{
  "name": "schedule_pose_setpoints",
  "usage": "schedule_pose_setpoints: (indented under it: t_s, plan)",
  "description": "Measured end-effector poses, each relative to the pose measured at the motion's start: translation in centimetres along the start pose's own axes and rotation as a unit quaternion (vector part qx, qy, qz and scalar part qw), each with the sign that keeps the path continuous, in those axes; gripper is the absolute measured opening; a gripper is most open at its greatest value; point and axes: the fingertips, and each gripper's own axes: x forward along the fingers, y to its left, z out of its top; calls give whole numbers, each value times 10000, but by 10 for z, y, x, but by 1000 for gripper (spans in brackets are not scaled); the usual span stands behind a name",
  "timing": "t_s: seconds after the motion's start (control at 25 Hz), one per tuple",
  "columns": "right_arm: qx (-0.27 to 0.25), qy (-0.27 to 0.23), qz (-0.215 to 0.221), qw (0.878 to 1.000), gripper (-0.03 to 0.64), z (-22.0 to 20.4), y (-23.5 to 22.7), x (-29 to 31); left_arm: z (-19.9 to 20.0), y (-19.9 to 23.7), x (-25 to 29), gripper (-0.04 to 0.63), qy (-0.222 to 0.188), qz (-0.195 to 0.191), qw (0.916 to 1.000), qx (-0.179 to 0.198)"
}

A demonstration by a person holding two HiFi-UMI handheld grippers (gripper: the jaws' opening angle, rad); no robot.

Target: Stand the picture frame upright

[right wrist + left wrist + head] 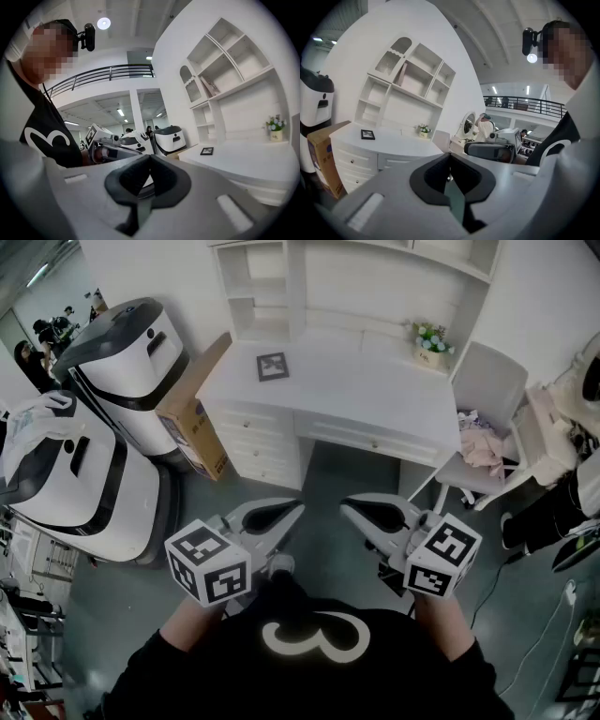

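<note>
Nearest: left claw (286,510) and right claw (358,509) are held side by side in front of the person's chest, well short of the bench (375,404). Both are closed, pads together, with nothing between them. This reads as a carrying posture, not a grasp.

At the bench's left end a cardboard box (192,413) leans against the drawers. At its right end stands a chair (487,381) with clothes on the seat.

On the bench the picture frame (273,366) lies flat, face up, toward the back-left, with bare top all round it. A flower pot (430,345) sits at the back-right corner, well apart from the frame. A shelf unit (356,287) rises from the bench's rear edge.

Judgement: task not begun. The person needs to approach and open a claw to lift an edge of the frame. The frame's rear prop is not visible.
</note>
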Motion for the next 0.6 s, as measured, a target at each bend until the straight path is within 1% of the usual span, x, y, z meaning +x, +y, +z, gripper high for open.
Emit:
schedule_pose_setpoints:
  t_s: [0.52, 0.6]
  plan:
    - [-8, 39, 32, 10000, 2, -2, 2, 10, -1, 7, -6, 9, -20, 31, 10000, -38]
    - [-81, 80, -6, 9999, 3, -3, 1, 15, -1, 12, -8, 9, -29, 53, 10000, -50]
